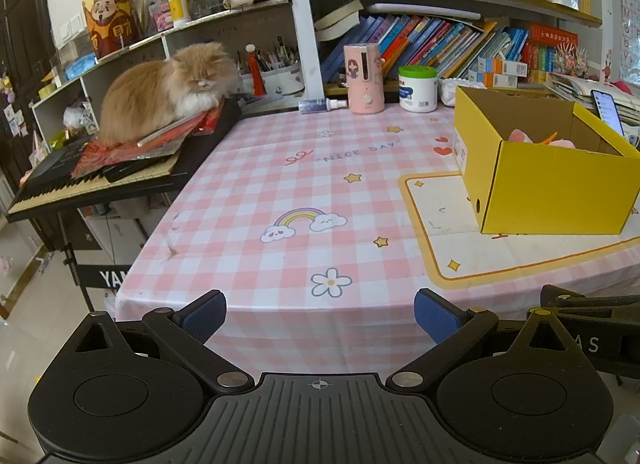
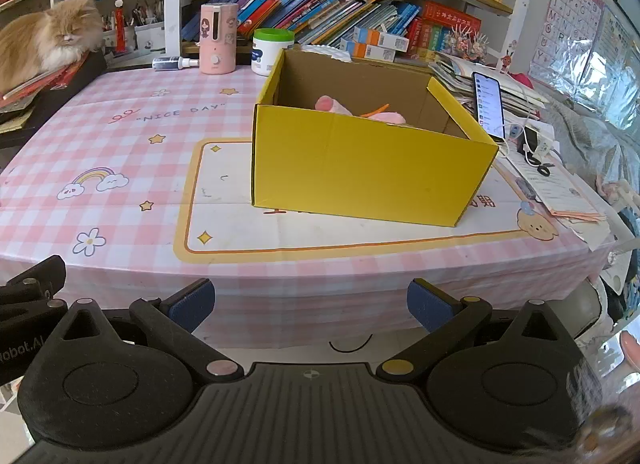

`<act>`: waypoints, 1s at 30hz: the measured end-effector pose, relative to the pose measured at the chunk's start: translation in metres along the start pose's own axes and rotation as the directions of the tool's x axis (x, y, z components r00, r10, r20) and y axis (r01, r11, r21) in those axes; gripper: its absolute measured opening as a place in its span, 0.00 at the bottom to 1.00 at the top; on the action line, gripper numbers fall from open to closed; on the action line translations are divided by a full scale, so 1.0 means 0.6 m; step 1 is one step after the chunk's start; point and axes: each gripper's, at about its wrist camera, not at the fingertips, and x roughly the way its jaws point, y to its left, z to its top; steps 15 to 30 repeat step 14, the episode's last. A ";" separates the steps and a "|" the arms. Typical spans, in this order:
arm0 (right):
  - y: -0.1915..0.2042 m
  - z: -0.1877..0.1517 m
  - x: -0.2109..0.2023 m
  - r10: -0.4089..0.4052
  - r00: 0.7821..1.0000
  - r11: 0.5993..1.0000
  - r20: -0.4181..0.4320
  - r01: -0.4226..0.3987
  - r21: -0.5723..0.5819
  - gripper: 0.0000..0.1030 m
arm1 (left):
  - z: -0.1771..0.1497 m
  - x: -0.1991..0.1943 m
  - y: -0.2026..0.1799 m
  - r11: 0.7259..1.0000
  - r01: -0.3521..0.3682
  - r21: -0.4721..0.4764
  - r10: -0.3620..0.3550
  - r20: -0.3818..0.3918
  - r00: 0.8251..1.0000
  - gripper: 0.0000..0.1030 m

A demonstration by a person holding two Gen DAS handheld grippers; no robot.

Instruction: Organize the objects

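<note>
An open yellow cardboard box (image 2: pixel 368 168) stands on the pink checked tablecloth (image 2: pixel 132 132), on its white framed panel. Pink soft items with an orange strip (image 2: pixel 360 110) lie inside it; most of the contents are hidden by the box walls. In the left wrist view the same yellow box (image 1: pixel 552 188) is at the right. My left gripper (image 1: pixel 320 316) hangs open in front of the table's near edge, nothing between its blue pads. My right gripper (image 2: pixel 311 306) is also open and empty, before the near edge, in front of the box.
An orange cat (image 1: pixel 168 92) lies on papers atop a keyboard (image 1: pixel 92 184) left of the table. A pink dispenser (image 2: pixel 217 38), a white jar (image 2: pixel 271 51) and a small bottle (image 2: pixel 174 63) stand at the back. A phone (image 2: pixel 489 104), cables and papers crowd the right side.
</note>
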 end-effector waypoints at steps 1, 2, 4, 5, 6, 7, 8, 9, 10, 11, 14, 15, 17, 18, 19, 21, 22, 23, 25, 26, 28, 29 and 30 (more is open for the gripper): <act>0.000 0.000 0.000 0.000 1.000 1.000 0.000 0.000 0.000 1.00 | 0.000 0.000 0.000 1.000 0.000 0.001 0.000 0.001 1.000 0.98; 0.000 0.000 0.000 0.000 1.000 1.000 0.000 0.000 0.000 1.00 | 0.000 0.000 0.000 1.000 -0.002 0.002 0.002 0.003 1.000 0.98; 0.000 0.000 0.000 0.000 1.000 1.000 0.001 0.000 0.000 1.00 | 0.000 -0.003 -0.002 1.000 -0.004 0.003 0.004 0.008 1.000 0.98; -0.001 0.000 0.000 0.000 1.000 1.000 0.001 0.000 0.000 1.00 | 0.000 -0.003 -0.002 1.000 -0.004 0.003 0.004 0.010 1.000 0.98; -0.002 0.000 0.000 0.000 1.000 1.000 0.001 0.000 0.001 1.00 | 0.000 -0.003 -0.003 1.000 -0.005 0.004 0.005 0.011 1.000 0.98; -0.003 0.001 -0.001 -0.001 1.000 1.000 0.002 0.001 0.002 1.00 | 0.000 -0.004 -0.005 1.000 -0.007 0.005 0.007 0.011 1.000 0.98; -0.003 0.000 -0.001 -0.001 1.000 1.000 0.001 0.001 0.003 1.00 | 0.001 -0.005 -0.007 1.000 -0.008 0.006 0.008 0.011 1.000 0.98; -0.003 0.000 -0.001 -0.001 1.000 1.000 0.001 0.001 0.003 1.00 | 0.001 -0.005 -0.008 1.000 -0.009 0.006 0.009 0.011 1.000 0.98; -0.003 0.000 -0.001 -0.001 1.000 1.000 0.001 0.001 0.003 1.00 | 0.001 -0.005 -0.009 1.000 -0.010 0.007 0.010 0.011 1.000 0.98; -0.003 0.000 -0.001 -0.001 1.000 1.000 0.001 0.001 0.003 1.00 | 0.001 -0.005 -0.009 1.000 -0.009 0.006 0.009 0.010 1.000 0.98; -0.005 0.000 -0.001 -0.001 1.000 1.000 -0.001 0.001 0.004 1.00 | 0.004 -0.004 -0.011 1.000 0.001 0.001 -0.001 0.005 1.000 0.98; -0.005 0.000 -0.001 -0.001 1.000 1.000 -0.001 0.001 0.004 1.00 | 0.004 -0.004 -0.011 1.000 0.001 0.001 -0.001 0.005 1.000 0.98; -0.005 0.000 -0.001 -0.001 1.000 1.000 -0.001 0.001 0.004 1.00 | 0.004 -0.004 -0.011 1.000 0.001 0.001 -0.001 0.005 1.000 0.98; -0.005 0.000 -0.001 -0.001 1.000 1.000 -0.001 0.001 0.004 1.00 | 0.004 -0.004 -0.011 1.000 0.001 0.001 -0.001 0.005 1.000 0.98; -0.005 0.000 -0.001 -0.001 1.000 1.000 -0.001 0.001 0.004 1.00 | 0.004 -0.004 -0.011 1.000 0.001 0.001 -0.001 0.005 1.000 0.98; -0.005 0.000 -0.001 -0.001 1.000 1.000 -0.001 0.001 0.004 1.00 | 0.004 -0.004 -0.011 1.000 0.001 0.001 -0.001 0.005 1.000 0.98; -0.005 0.000 -0.001 -0.001 1.000 1.000 -0.001 0.001 0.004 1.00 | 0.004 -0.004 -0.011 1.000 0.001 0.001 -0.001 0.005 1.000 0.98; -0.005 0.000 -0.001 -0.001 1.000 1.000 -0.001 0.001 0.004 1.00 | 0.004 -0.004 -0.011 1.000 0.001 0.001 -0.001 0.005 1.000 0.98; -0.005 0.000 -0.001 -0.001 1.000 1.000 -0.001 0.001 0.004 1.00 | 0.004 -0.004 -0.011 1.000 0.001 0.001 -0.001 0.005 1.000 0.98; -0.005 0.000 -0.001 -0.001 1.000 1.000 -0.001 0.001 0.004 1.00 | 0.004 -0.004 -0.011 1.000 0.001 0.001 -0.001 0.005 1.000 0.98; -0.005 0.000 -0.001 -0.001 1.000 1.000 -0.001 0.001 0.004 1.00 | 0.004 -0.004 -0.011 1.000 0.001 0.001 -0.001 0.005 1.000 0.98; -0.005 0.000 -0.001 -0.001 1.000 1.000 -0.001 0.001 0.004 1.00 | 0.004 -0.004 -0.011 1.000 0.001 0.001 -0.001 0.005 1.000 0.98; -0.005 0.000 -0.001 -0.001 1.000 1.000 -0.001 0.001 0.004 1.00 | 0.004 -0.004 -0.011 1.000 0.001 0.001 -0.001 0.005 1.000 0.98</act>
